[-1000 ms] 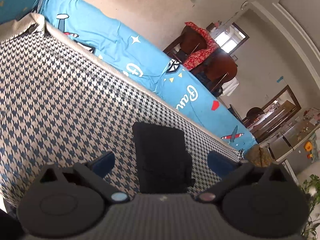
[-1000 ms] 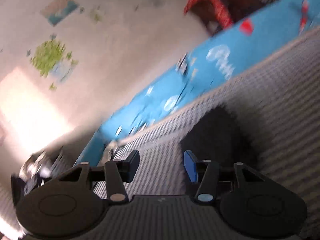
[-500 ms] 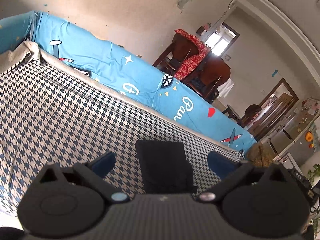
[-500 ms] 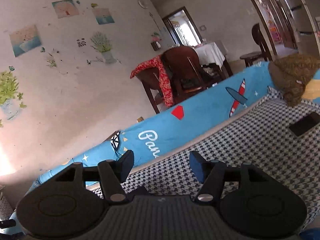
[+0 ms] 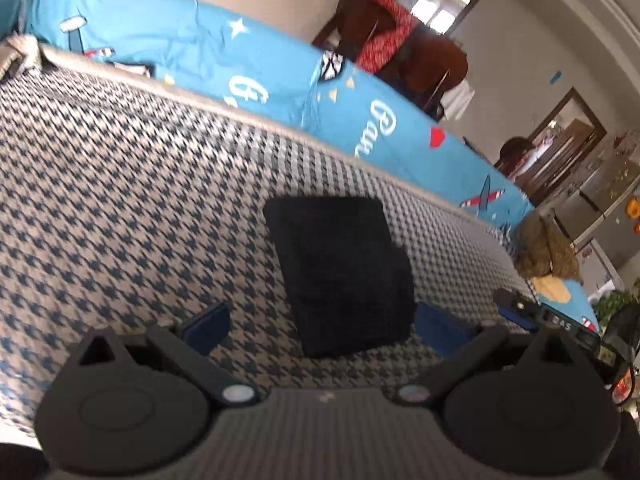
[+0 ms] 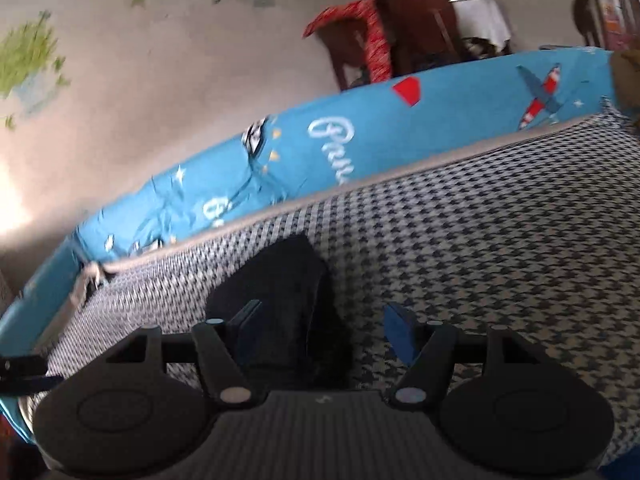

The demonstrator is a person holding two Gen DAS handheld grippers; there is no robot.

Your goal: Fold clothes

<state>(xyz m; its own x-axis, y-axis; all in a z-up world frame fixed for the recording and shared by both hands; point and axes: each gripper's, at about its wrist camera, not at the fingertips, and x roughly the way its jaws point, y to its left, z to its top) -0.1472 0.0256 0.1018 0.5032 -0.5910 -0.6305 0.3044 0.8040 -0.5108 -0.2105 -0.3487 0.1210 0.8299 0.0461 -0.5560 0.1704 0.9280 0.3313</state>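
**Two open grippers over one folded black garment**

One black garment (image 5: pixel 340 272) lies folded into a compact rectangle on the houndstooth-covered surface (image 5: pixel 120 200), not far from the surface's far edge, where a pale piped border runs along a blue printed sheet (image 5: pixel 280 80). The garment lies flat with nothing on top of it.

From the left wrist view, the left gripper (image 5: pixel 324 324) hovers at the garment's near end with its jaws spread wide; the blue fingertips (image 5: pixel 208 322) stand on either side of the fold, apart from the cloth. Its fingers hold nothing.

From the right wrist view, the right gripper (image 6: pixel 324 330) is likewise spread apart and empty. The garment (image 6: pixel 288 292) sits toward its left finger, which overlaps the dark cloth in the picture; whether that pad touches the fabric cannot be told, since the frame is blurred. The right finger stands over bare houndstooth cover (image 6: pixel 500 240).

Toward the right corner of the surface, in the left view, a brown crumpled bundle (image 5: pixel 546 246) rests near the far edge, perhaps another piece of clothing. Beyond the blue sheet stand dark wooden chairs (image 6: pixel 416 28), one draped with a red patterned cloth (image 6: pixel 372 36).
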